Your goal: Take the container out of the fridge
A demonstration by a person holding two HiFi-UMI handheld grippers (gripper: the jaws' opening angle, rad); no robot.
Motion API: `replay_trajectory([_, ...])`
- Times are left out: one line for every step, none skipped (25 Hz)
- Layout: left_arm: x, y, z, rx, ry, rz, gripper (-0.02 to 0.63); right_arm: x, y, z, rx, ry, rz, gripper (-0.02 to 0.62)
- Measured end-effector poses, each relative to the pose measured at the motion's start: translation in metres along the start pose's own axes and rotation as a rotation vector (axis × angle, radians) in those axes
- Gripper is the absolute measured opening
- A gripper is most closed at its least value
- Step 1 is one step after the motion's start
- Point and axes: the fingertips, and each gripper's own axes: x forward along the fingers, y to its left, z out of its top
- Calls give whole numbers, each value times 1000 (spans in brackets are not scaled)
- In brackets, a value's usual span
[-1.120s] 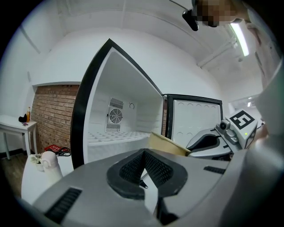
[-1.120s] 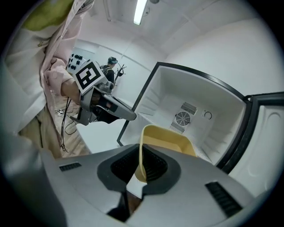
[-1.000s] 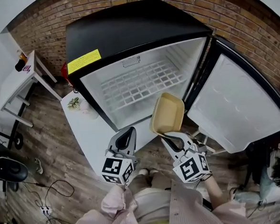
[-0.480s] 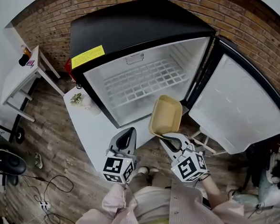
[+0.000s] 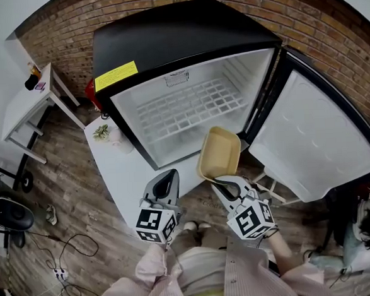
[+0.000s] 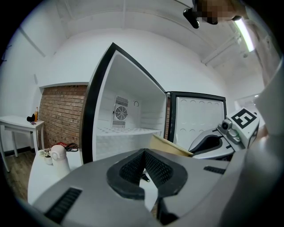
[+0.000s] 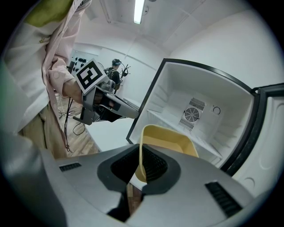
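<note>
An empty yellow container (image 5: 219, 153) hangs in the air in front of the open black fridge (image 5: 178, 50), outside its cavity. My right gripper (image 5: 219, 181) is shut on the container's near rim; in the right gripper view the thin yellow wall (image 7: 141, 153) runs between the two pads. My left gripper (image 5: 168, 176) sits beside it to the left, shut with nothing between its pads (image 6: 143, 166). From the left gripper view the container (image 6: 171, 146) shows just right of the jaws. The fridge's wire shelf (image 5: 185, 109) is bare.
The fridge door (image 5: 310, 135) stands wide open at the right. A white table (image 5: 120, 174) with a small white bottle (image 5: 113, 138) and a plant stands left of the fridge. Another white table (image 5: 24, 105) is at far left. Cables lie on the wood floor (image 5: 72, 247). A person (image 5: 367, 226) sits at right.
The container and both grippers have hardly moved; the head view has shifted a little.
</note>
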Motion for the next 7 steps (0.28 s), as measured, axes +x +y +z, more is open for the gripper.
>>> replay_trajectory([0, 0, 1, 0, -2, 3, -9, 0, 0, -2, -4, -3, -4, 22])
replay_trajectory([-1, 1, 1, -1, -3, 6, -9, 0, 0, -3, -7, -6, -7, 23])
replay_trajectory([-1, 2, 1, -2, -4, 9, -9, 0, -1, -5, -9, -8, -10, 21])
replay_trajectory([-2, 2, 1, -1, -4, 11, -9, -1, -1, -5, -9, -7, -10, 21])
replay_trajectory([-2, 3, 1, -1, -4, 13, -9, -2, 0, -5, -7, -5, -10, 22])
replay_trajectory([-3, 3, 2, 0, -3, 15, -9, -2, 0, -4, -6, -3, -9, 23])
replay_trajectory([-4, 3, 2, 1, -3, 16, -9, -3, 0, -4, -6, -2, -8, 21])
